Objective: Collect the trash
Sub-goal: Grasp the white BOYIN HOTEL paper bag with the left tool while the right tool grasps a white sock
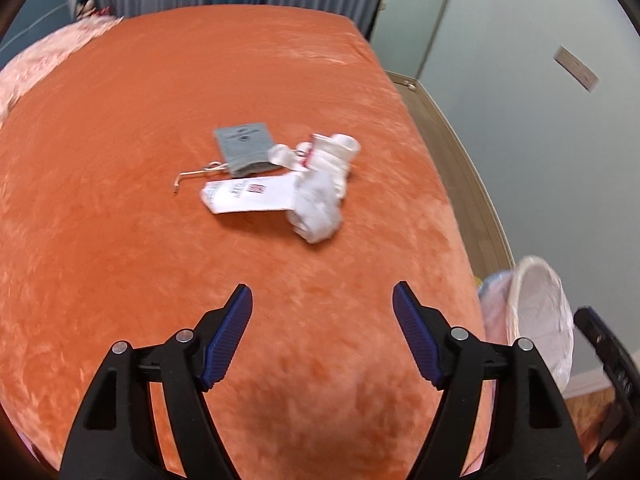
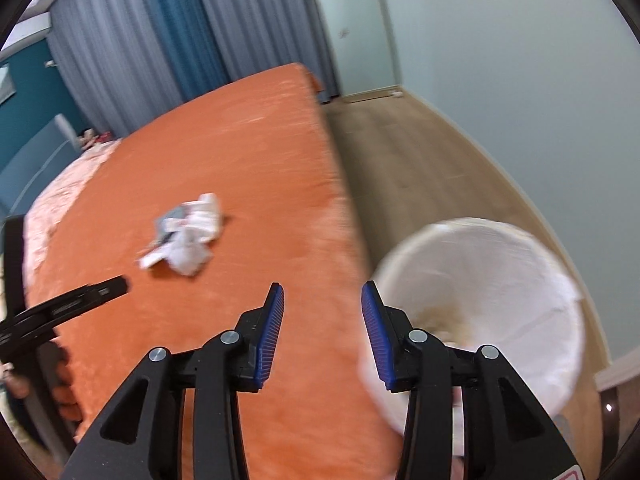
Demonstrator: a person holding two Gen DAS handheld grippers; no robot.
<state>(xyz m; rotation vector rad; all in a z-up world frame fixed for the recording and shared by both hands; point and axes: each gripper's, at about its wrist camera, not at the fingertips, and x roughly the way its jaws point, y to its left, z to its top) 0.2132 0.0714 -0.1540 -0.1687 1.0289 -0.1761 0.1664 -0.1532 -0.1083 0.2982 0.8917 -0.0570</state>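
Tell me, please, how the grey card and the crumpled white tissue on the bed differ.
The grey card lies flat with straight edges; the crumpled white tissue is a bunched lump. The card is the farther of the two from the left gripper. Both rest on the orange bed cover in one cluster.

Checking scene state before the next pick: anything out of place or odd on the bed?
Yes: a small heap of litter lies mid-bed on the orange cover: crumpled white paper, a grey card and a thin bent stick. It belongs in the lined bin on the floor beside the bed. Nothing looks spilled or damaged.
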